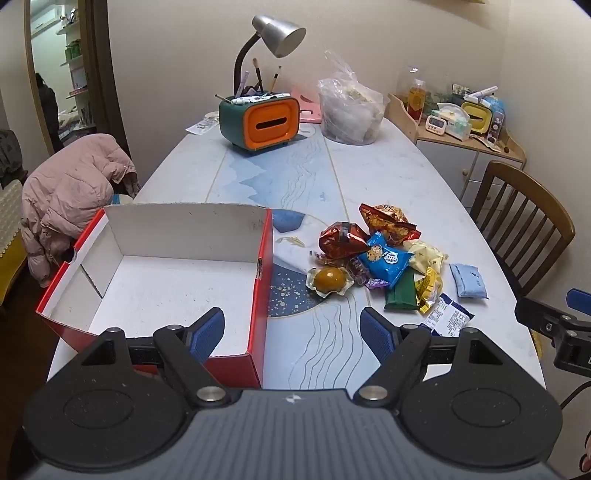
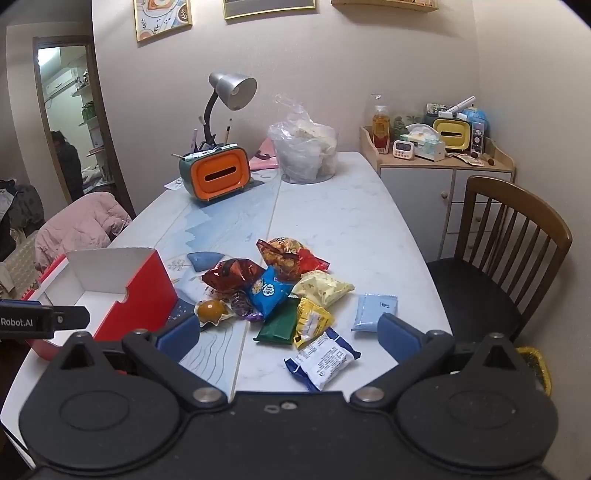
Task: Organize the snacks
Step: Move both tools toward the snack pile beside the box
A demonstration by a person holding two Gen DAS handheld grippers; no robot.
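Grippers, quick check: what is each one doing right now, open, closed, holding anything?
Left gripper: open, nothing between its fingers, above the table beside the red box.
Right gripper: open wide, holding nothing, over the snack pile.

Plain pale walls close the room, with framed pictures hung high on the far one. A long white desk with a blue pattern runs away from the near edge. A wooden chair stands on its right; beyond it is a low cabinet in the far right corner. On the left a pink jacket hangs over another seat, and a lit doorway opens behind it. A grey lamp stands at the far end.
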